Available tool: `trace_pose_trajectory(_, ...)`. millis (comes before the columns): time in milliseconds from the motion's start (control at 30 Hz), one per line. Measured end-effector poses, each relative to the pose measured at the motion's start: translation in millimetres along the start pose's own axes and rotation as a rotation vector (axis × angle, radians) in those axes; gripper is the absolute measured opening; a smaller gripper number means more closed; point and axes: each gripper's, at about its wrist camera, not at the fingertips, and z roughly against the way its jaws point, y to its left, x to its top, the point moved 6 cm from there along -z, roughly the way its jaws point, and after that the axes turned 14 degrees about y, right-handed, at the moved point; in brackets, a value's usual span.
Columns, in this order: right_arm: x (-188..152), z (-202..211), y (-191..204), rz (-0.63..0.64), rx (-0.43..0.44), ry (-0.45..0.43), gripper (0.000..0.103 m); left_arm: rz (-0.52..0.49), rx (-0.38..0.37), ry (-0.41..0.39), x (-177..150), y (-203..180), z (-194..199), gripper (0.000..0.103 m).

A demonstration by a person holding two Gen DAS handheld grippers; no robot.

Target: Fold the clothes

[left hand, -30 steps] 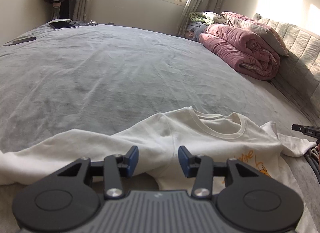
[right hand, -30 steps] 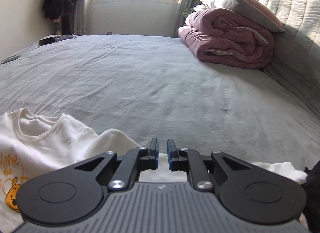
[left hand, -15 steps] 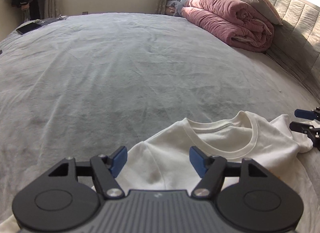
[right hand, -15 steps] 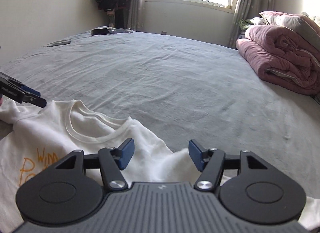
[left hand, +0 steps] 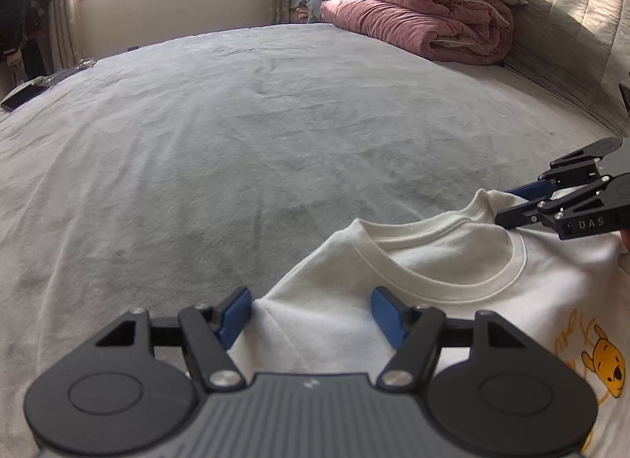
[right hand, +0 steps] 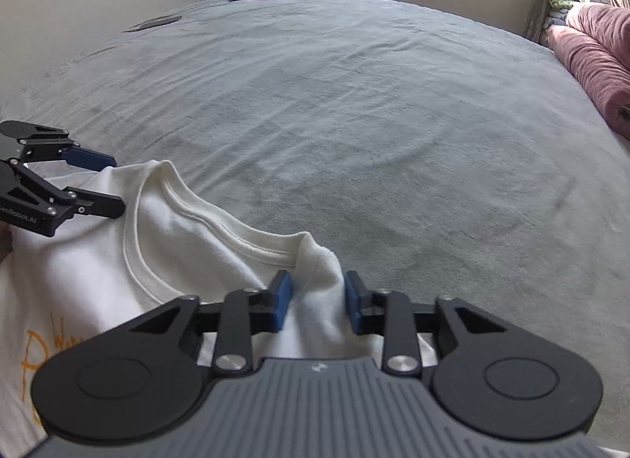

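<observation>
A wide bed with a grey cover [left hand: 256, 135] fills both views, with a rolled pink quilt [left hand: 417, 21] at the far side near the headboard and a bright window behind.

The white T-shirt [left hand: 445, 273] lies front side up at the near edge of the bed, directly under and in front of both grippers. Its neck opening lies between the two tools, and the shoulder line runs from one gripper to the other, so the long axis of the body goes back toward the person, out of view.

The left gripper [left hand: 311, 314] has its jaws spread wide, with one shoulder of the shirt between the blue pads; the pads are not pressing the cloth. The right gripper [right hand: 317, 300] stands at the other shoulder, jaws narrower, with a raised ridge of fabric between them. The pads look close to the cloth on both sides, but I cannot tell if they already pinch it. Each gripper is nearest to its own shoulder.

The shirt is cream-white and soft, with a ribbed round collar [right hand: 236, 221] and an orange cartoon bear print [left hand: 602, 363] on the chest. The cloth is wrinkled around the shoulders.
</observation>
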Motion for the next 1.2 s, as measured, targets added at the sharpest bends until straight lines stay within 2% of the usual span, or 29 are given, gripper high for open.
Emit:
trace_pose_trajectory(33,1.2,1.5,1.1,0.007,-0.016,-0.015,0.014,-0.007,0.012,-0.01,0.0,0.7,0.1,0.049)
trace_pose_trajectory(100,3.6,4.5,3.4,0.022,-0.048,-0.045,0.01,0.001,0.005,-0.021,0.3,2.9,1.4,0.033)
trace_pose_trajectory(200,7.2,9.3,7.0,0.045,-0.095,-0.09,0.008,0.015,-0.005,-0.041,1.0,5.4,4.2,0.015)
trace_pose_trajectory(233,8.4,11.0,8.2,0.052,-0.111,-0.105,0.008,0.02,-0.006,-0.05,1.5,6.2,5.5,0.013)
trace_pose_trajectory(433,15.6,21.2,15.6,0.096,-0.206,-0.195,0.008,0.077,0.028,-0.165,17.3,14.9,28.6,0.012)
trace_pose_trajectory(567,27.2,7.1,14.6,0.056,-0.247,-0.187,0.007,0.094,0.087,-0.203,34.2,19.8,35.3,0.012)
trace_pose_trajectory(733,41.5,-10.5,13.3,0.005,-0.297,-0.177,0.008,0.047,0.191,-0.123,38.3,15.2,10.3,0.013)
trace_pose_trajectory(800,40.8,-18.4,13.7,-0.019,-0.317,-0.175,0.009,0.061,0.199,-0.111,33.9,16.6,3.9,0.015)
trace_pose_trajectory(833,37.4,-22.9,14.3,-0.033,-0.327,-0.175,0.011,0.069,0.203,-0.105,31.8,17.4,0.7,0.02)
trace_pose_trajectory(867,34.0,-27.3,14.9,-0.047,-0.337,-0.174,0.021,0.076,0.207,-0.099,29.6,18.1,-2.5,0.021)
trace_pose_trajectory(900,30.7,-31.6,15.5,-0.061,-0.347,-0.174,0.024,0.087,0.208,-0.097,27.6,19.3,-4.4,0.024)
trace_pose_trajectory(967,28.7,-23.0,11.3,-0.094,-0.341,-0.194,0.042,0.146,0.177,-0.128,26.3,30.3,8.7,0.026)
trace_pose_trajectory(1100,23.3,-1.6,2.8,-0.182,-0.331,-0.219,0.044,0.263,0.167,-0.158,5.8,60.1,43.1,0.026)
trace_pose_trajectory(1200,13.5,10.8,11.2,-0.206,-0.318,-0.221,0.045,0.351,0.167,-0.176,-13.5,83.5,70.3,0.026)
